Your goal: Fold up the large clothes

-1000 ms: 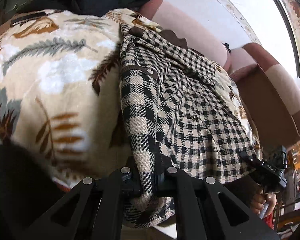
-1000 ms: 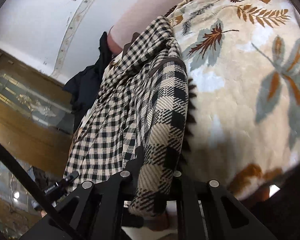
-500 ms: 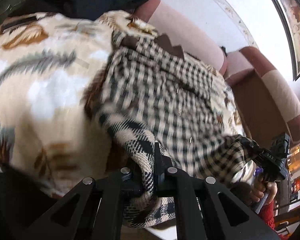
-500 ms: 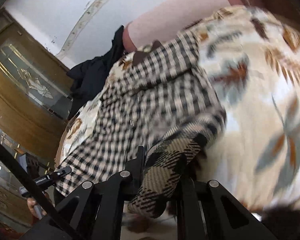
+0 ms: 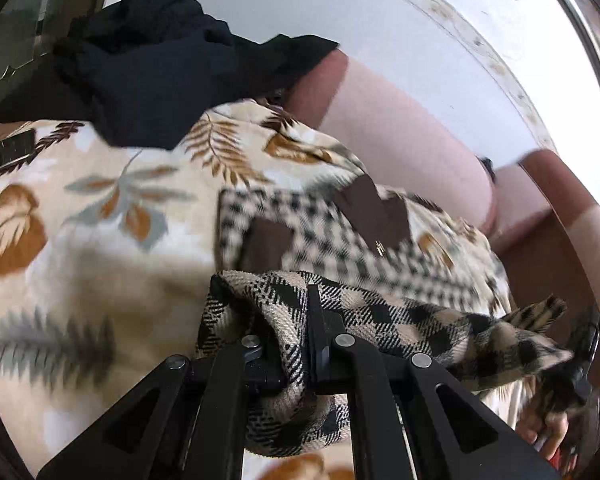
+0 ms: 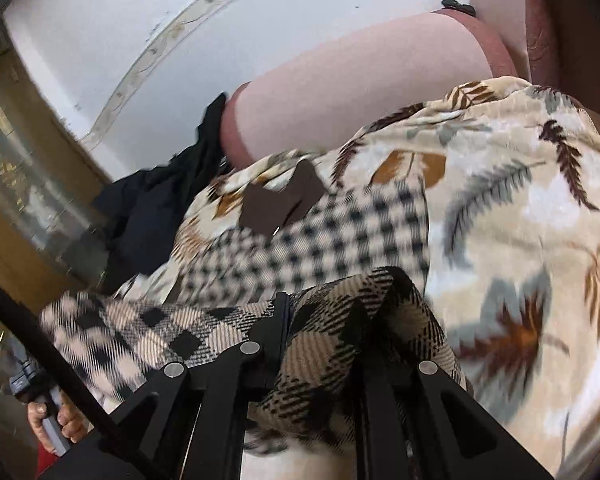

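Note:
A black-and-beige checked shirt [image 5: 340, 248] with brown collar patches lies on a leaf-print blanket [image 5: 80, 220] over a sofa. Its large-check hem is lifted and carried over the small-check upper part. My left gripper [image 5: 296, 364] is shut on one end of that hem. In the right wrist view the same shirt [image 6: 332, 236] shows, and my right gripper [image 6: 320, 356] is shut on the other end of the hem, which bunches over its fingers. The hem spans between the two grippers. The other gripper and the hand holding it [image 5: 556, 428] appear blurred at the right edge.
Dark clothing [image 5: 160, 68] is heaped at the far left of the sofa. The pink and maroon sofa back [image 5: 400, 132] rises behind the blanket, with a white wall above. A wooden glazed cabinet [image 6: 16, 184] stands at the left in the right wrist view.
Both grippers have carried the hem up and forward over the shirt toward its collar. The long lower part that lay spread out is now doubled over, and only the collar end shows.

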Demonstrator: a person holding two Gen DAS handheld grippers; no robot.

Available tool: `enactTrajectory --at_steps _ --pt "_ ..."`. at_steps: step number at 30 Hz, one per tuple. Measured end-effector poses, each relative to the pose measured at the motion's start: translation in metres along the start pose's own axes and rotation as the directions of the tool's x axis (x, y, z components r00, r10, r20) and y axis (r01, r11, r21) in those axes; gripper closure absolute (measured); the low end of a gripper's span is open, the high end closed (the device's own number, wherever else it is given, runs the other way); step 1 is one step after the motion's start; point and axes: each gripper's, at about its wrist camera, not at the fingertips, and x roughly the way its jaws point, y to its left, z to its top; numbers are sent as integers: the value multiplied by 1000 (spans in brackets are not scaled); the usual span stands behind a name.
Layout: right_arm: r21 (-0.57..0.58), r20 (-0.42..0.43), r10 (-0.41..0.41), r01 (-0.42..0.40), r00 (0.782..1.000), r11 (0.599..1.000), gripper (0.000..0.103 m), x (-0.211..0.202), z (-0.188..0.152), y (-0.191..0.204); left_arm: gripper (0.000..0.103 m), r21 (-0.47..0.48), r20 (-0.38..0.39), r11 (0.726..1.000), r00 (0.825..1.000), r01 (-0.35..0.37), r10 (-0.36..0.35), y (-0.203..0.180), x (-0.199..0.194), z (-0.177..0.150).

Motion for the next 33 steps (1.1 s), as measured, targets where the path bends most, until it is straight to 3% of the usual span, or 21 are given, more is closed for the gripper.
enactTrajectory --at_steps 7,14,16,18,23,27,29,30,32,33 --pt "67 -36 -39 42 999 997 92 76 31 -38 96 -48 -55 998 998 -34 32 21 81 35" --pt "157 -89 21 -7 996 988 84 117 49 -70 94 -139 -84 989 994 52 -64 40 112 45" --pt "192 -71 63 -48 996 980 75 122 53 -75 93 -180 -73 977 989 110 -125 46 110 50" --pt "222 -33 93 -84 995 971 54 122 57 -77 93 -242 -51 953 979 182 -200 53 107 55" --pt "239 14 115 -115 993 964 44 121 64 -76 92 -350 -29 902 960 252 -280 66 108 57" --pt "240 40 119 -125 992 963 41 114 66 -73 91 -426 -6 852 940 305 -340 75 108 58" --pt "228 54 116 -126 992 966 41 108 67 -68 82 -437 11 843 939 313 -343 77 105 59" --pt "219 60 116 -126 991 968 41 106 67 -64 74 -436 35 848 947 302 -319 78 100 61" --pt "186 69 111 -122 991 975 41 101 68 -54 42 -429 108 864 964 264 -241 82 83 65" --pt "161 77 106 -117 991 980 41 98 68 -46 39 -427 144 872 970 239 -196 84 72 68"
